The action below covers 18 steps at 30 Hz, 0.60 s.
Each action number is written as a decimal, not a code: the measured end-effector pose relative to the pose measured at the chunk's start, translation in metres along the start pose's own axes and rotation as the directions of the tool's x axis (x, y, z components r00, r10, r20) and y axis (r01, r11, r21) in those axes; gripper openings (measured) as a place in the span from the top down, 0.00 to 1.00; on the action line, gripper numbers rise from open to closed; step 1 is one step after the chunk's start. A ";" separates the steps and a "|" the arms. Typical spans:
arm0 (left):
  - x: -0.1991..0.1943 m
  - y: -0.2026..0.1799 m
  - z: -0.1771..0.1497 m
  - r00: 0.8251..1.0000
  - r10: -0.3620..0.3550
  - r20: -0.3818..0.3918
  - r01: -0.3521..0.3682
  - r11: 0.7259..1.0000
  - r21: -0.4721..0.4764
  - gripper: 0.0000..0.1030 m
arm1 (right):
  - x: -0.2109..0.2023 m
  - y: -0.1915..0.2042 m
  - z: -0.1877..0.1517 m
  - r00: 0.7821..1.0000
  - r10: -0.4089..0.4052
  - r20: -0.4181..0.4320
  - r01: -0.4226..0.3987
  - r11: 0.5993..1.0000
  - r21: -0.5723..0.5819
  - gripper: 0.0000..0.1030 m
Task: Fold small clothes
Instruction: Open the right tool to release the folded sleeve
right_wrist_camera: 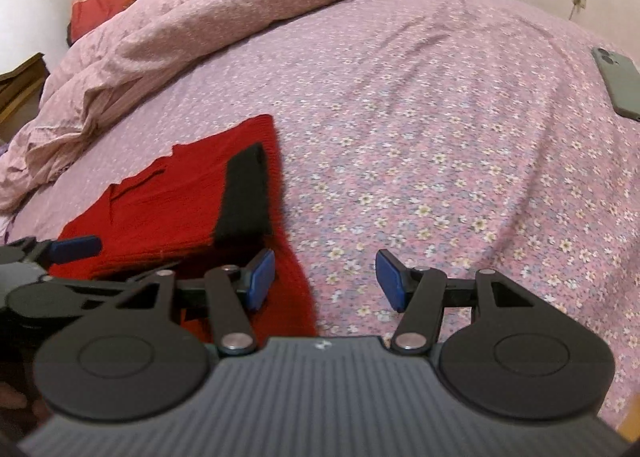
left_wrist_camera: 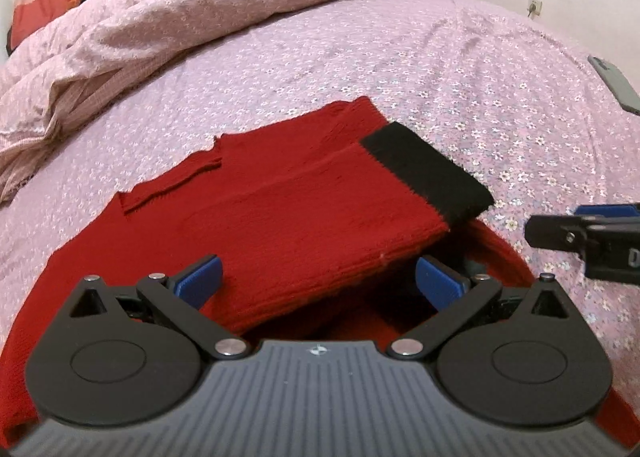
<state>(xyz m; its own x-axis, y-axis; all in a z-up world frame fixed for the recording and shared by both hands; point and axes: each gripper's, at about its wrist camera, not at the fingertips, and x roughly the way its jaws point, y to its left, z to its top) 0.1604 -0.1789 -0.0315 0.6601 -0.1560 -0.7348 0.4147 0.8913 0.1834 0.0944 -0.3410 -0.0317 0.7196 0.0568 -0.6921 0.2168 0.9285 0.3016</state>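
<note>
Closest to the left tool (left_wrist_camera: 318, 281), between its wide-spread blue pads and holding nothing, lies the near edge of the folded panel of a red knitted sweater (left_wrist_camera: 280, 217). The pads stand clear on either side of that edge, not pressing it. The garment spreads on the bed (left_wrist_camera: 400, 77) straight ahead of this tool and under it, with a black cuff (left_wrist_camera: 428, 177) ahead and to its right, laid over the red.

The right tool (right_wrist_camera: 325, 279) stands about half open and empty over bare flowered sheet; the sweater's right border runs under its left pad, and the rest of the garment is off to its left.

By the look of it, the knit is soft, thick and light, with no stiffness: it should sag and stretch when lifted at one point, and a stacked fold may slide apart. A pinch through all layers at the fold's two near corners, one tool at each, seems the safest hold (the fuzzy cuff offers grip but is only one layer's end).

Farther off, a rumpled quilt (left_wrist_camera: 160, 17) lies beyond and to the left, and a phone (right_wrist_camera: 620, 85) far to the right, cut off by the frame.

The sweater's near part is hidden beneath both tool bodies, so its hem and second sleeve cannot be made out. The sweater's right border is blurred in the right view.
</note>
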 end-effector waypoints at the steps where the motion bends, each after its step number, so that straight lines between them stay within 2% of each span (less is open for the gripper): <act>1: 0.003 -0.003 0.001 1.000 0.008 0.009 -0.008 1.000 0.006 0.00 | 0.000 -0.002 0.000 1.000 0.000 -0.002 0.000 1.000 0.006 0.43; 10: 0.016 -0.017 0.005 0.998 0.025 0.065 -0.029 0.998 0.053 0.00 | 0.003 -0.009 -0.004 1.000 0.012 -0.010 -0.012 0.999 0.035 0.43; 13: 0.019 -0.016 0.004 0.997 0.034 0.066 -0.037 0.999 0.035 0.01 | 0.004 -0.009 -0.004 1.000 0.018 -0.014 -0.018 0.999 0.035 0.43; 18: 0.016 -0.013 0.003 0.997 0.010 0.079 -0.012 0.999 0.030 0.06 | 0.005 -0.009 -0.005 1.000 0.019 -0.016 -0.018 0.999 0.042 0.43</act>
<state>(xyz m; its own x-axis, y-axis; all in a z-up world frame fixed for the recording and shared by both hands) 0.1680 -0.1941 -0.0439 0.7118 -0.1808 -0.6788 0.4253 0.8800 0.2116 0.0924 -0.3471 -0.0414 0.7127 0.0804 -0.6969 0.2314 0.9109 0.3417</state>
